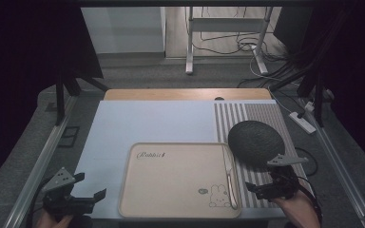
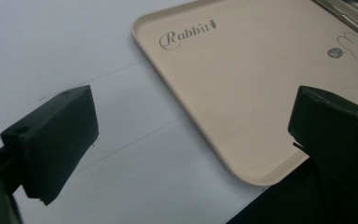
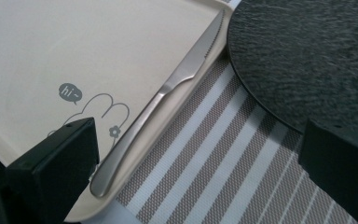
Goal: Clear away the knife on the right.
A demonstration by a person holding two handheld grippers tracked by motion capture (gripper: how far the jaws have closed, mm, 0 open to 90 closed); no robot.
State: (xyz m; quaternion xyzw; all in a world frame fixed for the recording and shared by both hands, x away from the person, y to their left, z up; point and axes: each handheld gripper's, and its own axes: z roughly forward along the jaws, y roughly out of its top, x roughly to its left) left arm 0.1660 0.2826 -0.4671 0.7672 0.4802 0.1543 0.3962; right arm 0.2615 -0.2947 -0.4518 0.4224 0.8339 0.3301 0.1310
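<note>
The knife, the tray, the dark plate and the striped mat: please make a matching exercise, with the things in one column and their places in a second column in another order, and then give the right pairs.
Things:
1. knife
2. tray
3. plate
4. striped mat

Places:
A. on the striped mat, to the right of the tray
B. along the right rim of the tray
C. on the right part of the table, under the plate
D. at the near middle of the table, between the two grippers

Pairs: 1-B, 2-D, 3-A, 4-C
</note>
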